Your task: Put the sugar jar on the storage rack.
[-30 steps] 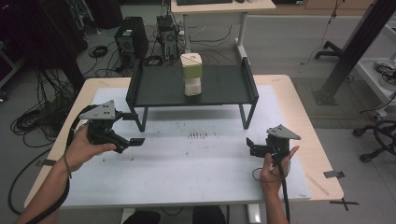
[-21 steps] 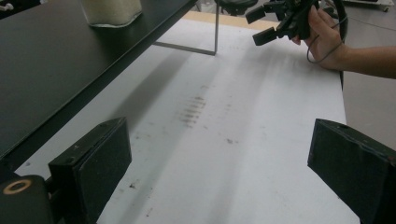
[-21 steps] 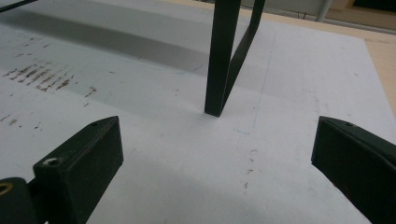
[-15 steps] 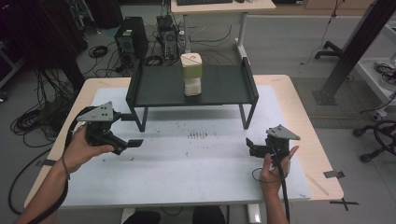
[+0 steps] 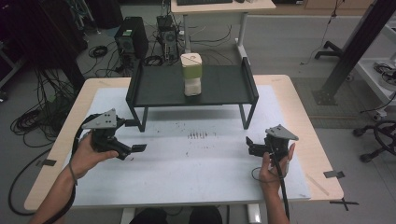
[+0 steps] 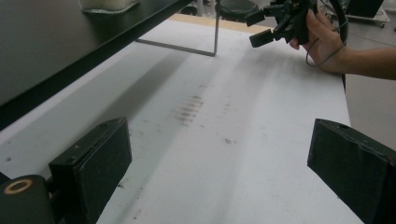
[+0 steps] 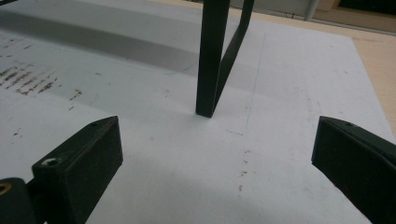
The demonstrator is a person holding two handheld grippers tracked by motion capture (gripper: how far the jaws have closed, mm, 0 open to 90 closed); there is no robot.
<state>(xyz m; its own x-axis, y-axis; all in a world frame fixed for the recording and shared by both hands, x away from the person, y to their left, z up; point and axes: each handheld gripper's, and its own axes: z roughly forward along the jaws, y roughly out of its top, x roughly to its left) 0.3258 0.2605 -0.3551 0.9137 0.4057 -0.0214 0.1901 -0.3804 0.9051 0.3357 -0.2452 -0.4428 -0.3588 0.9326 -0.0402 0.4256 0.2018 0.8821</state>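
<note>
Left tool (image 5: 135,148) released, right tool (image 5: 251,145) released, both empty, green-and-cream carton (image 5: 192,73) upright on black shelf (image 5: 224,88)

In the high view, the tall white and green carton (image 5: 192,73) on the black metal shelf (image 5: 219,86) is too small for its print to be read. In the left gripper view, just its bottom edge (image 6: 108,4) is seen, cut off by the top of the picture, and the shelf (image 6: 60,37) is cut off at the left. In the right gripper view, the black shelf leg (image 7: 212,56) is cut off at the top. The small dark marks (image 5: 198,135) on the white desk (image 5: 196,177) are too tiny to be made out.
</note>
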